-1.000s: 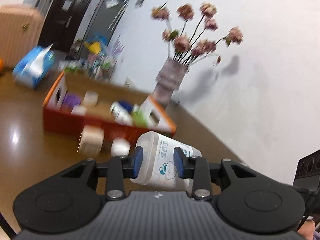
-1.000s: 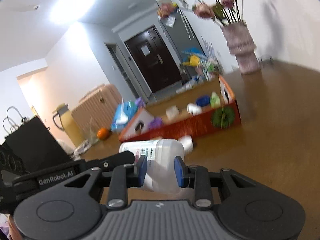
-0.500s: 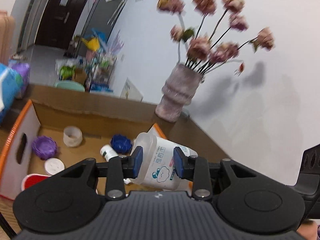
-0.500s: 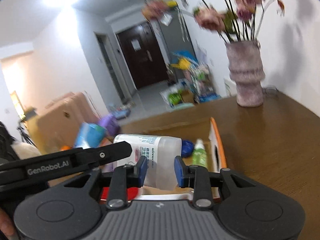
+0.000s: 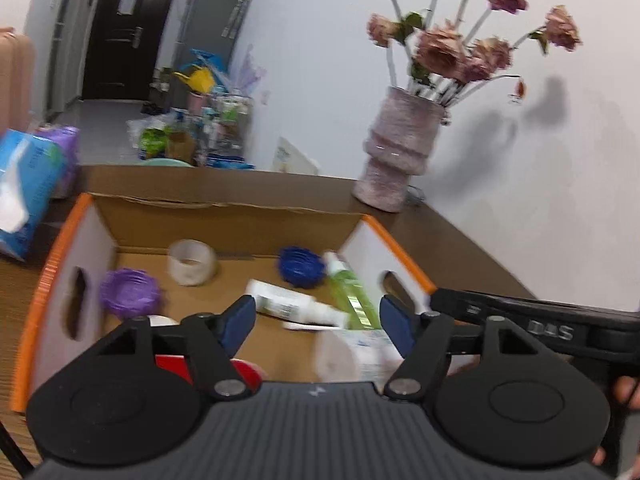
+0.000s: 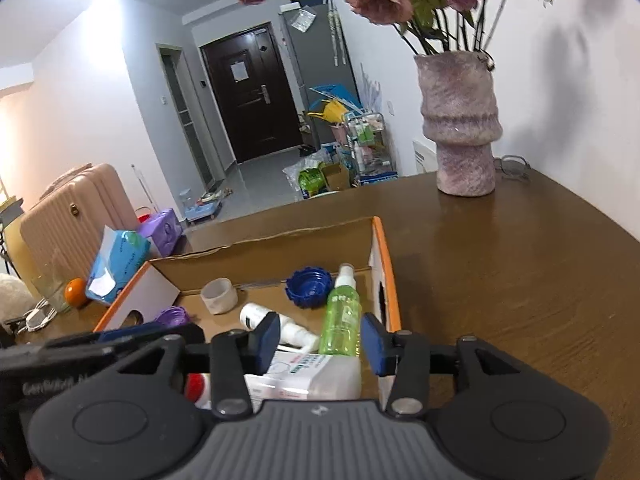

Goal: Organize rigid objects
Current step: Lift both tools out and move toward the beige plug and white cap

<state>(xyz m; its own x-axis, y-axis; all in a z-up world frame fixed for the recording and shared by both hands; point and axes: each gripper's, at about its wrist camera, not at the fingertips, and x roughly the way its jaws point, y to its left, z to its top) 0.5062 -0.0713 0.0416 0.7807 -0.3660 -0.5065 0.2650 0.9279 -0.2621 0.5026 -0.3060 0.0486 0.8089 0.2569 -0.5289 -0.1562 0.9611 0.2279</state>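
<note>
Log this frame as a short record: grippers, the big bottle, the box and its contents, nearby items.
left gripper: open, over the box
right gripper: open, over the box
big bottle: lying in the box, not gripped
box: open cardboard, orange edges, on the table
contents: green spray bottle, white tube, blue cap, purple cap, white cup
nearby: vase, tissue pack
</note>
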